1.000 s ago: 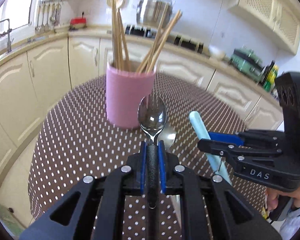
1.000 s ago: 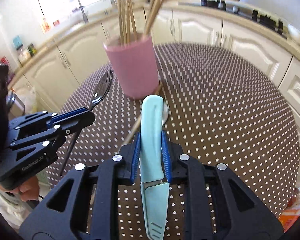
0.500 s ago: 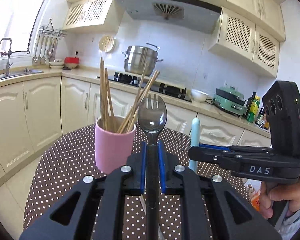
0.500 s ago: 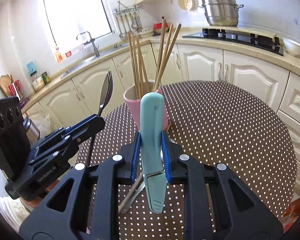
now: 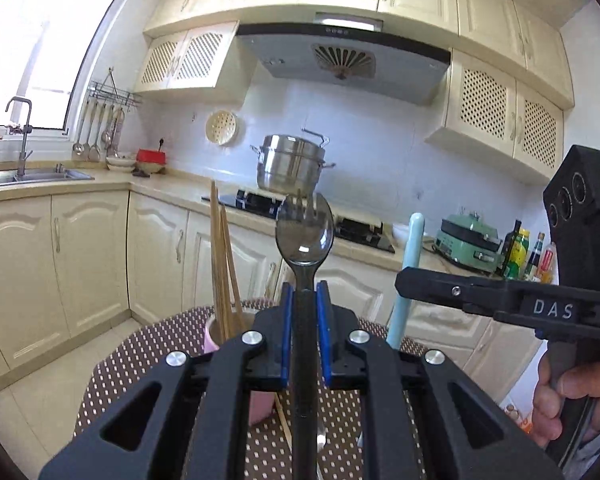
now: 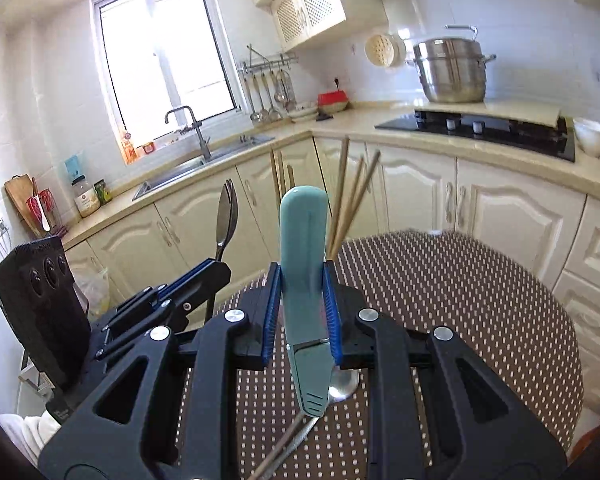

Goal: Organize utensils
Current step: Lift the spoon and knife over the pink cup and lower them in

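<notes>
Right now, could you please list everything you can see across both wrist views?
spork: one, dark shiny metal, upright in the left claw
knife: one, pale teal, gripped by the right claw
cup: one, pink, on the table behind the left claw
chopsticks: several, wooden, standing in the cup
table: one, brown cloth with white dots
spoon: one, silver, lying on the table under the knife
steamer pot: one, steel, on the hob
tap: one, grey, at the sink
left claw: shut on the spork
right claw: shut on the knife
hand: one, holding the right claw's handle
</notes>
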A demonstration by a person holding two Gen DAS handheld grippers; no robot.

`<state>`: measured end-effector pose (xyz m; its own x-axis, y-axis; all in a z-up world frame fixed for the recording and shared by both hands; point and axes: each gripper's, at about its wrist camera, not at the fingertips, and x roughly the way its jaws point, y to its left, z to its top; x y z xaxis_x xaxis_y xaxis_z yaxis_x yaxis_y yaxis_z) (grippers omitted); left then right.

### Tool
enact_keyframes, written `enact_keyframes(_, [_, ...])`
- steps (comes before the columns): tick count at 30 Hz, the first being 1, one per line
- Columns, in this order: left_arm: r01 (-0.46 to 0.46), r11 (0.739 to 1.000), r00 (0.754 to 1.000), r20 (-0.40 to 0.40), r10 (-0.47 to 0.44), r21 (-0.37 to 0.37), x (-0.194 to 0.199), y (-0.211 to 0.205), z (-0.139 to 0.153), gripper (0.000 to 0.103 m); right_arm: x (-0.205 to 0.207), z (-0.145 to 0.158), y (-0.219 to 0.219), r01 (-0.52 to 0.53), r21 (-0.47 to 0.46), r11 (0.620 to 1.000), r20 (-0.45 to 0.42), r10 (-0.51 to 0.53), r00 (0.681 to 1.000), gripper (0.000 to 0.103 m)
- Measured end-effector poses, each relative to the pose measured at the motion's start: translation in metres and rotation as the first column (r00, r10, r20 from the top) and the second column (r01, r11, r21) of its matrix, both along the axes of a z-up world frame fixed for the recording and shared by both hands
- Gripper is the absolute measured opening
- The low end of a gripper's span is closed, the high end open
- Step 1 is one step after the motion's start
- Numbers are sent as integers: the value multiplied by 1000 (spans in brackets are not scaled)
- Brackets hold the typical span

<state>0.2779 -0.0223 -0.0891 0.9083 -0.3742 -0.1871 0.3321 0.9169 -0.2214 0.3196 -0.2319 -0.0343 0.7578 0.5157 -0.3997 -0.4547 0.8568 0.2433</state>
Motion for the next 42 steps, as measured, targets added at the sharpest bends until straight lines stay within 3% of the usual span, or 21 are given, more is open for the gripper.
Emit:
enact_keyframes(7, [-30,995,995,94,39,-95,24,15,14,11,17,22,21,22,20,1000,124,-25,992,21])
enact_keyframes(10, [-37,986,993,101,54,-165,38,26,12,11,25,27,27,33,41,999,170,-39,985,21])
enact_keyframes(15, [-45,975,993,97,68,-220,61,33,3,11,47,26,34,35,75,997,193,-49,980,21])
enact_keyframes(22, [-32,969,994,92,56,-247,80,36,-8,11,71,2,46,10,55,998,141,-18,990,21])
enact_keyframes(33, [-33,971,997,65,49,-237,88,31,-27,11,80,-60,52,2,5,1000,18,-2,1000,21])
enact_keyframes(42, [-27,969,993,105,54,-244,87,29,-22,11,79,-68,44,14,55,998,-11,-13,1000,21])
